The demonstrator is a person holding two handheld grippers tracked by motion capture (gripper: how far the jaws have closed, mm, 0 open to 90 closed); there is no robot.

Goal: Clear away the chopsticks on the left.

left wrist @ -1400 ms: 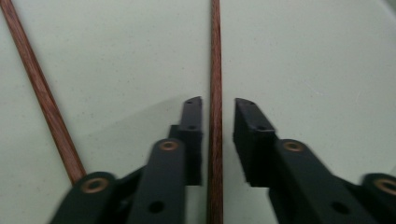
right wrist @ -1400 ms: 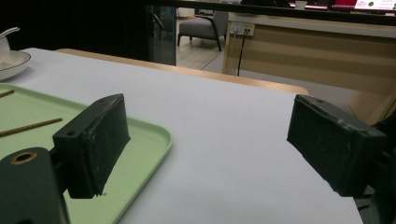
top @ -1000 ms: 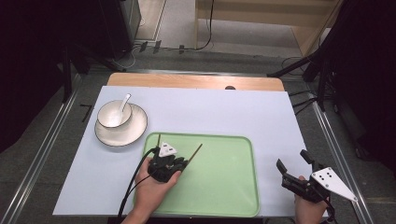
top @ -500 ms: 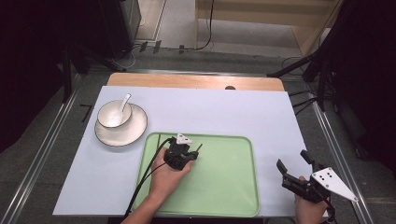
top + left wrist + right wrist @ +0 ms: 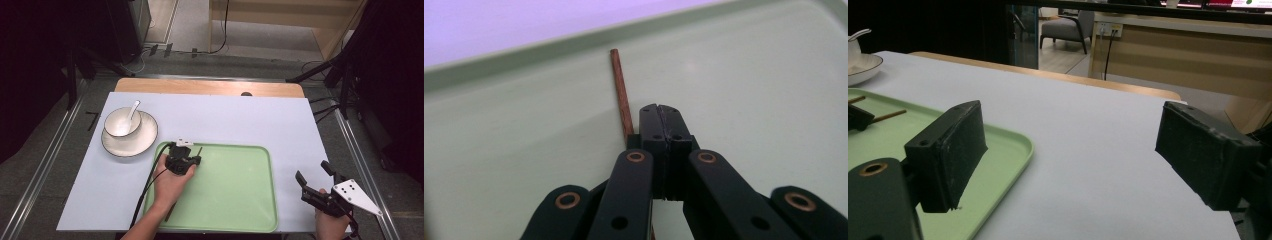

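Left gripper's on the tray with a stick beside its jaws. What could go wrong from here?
The left gripper has its jaws pressed together with the thin brown stick lying along their outer side, not clearly between them; a lift may leave it on the green tray.

The stick is thin and lies flat on the tray, so regrasping could push or roll it away.

The bowl with its spoon sits close left of the tray; a wide swing might knock it.
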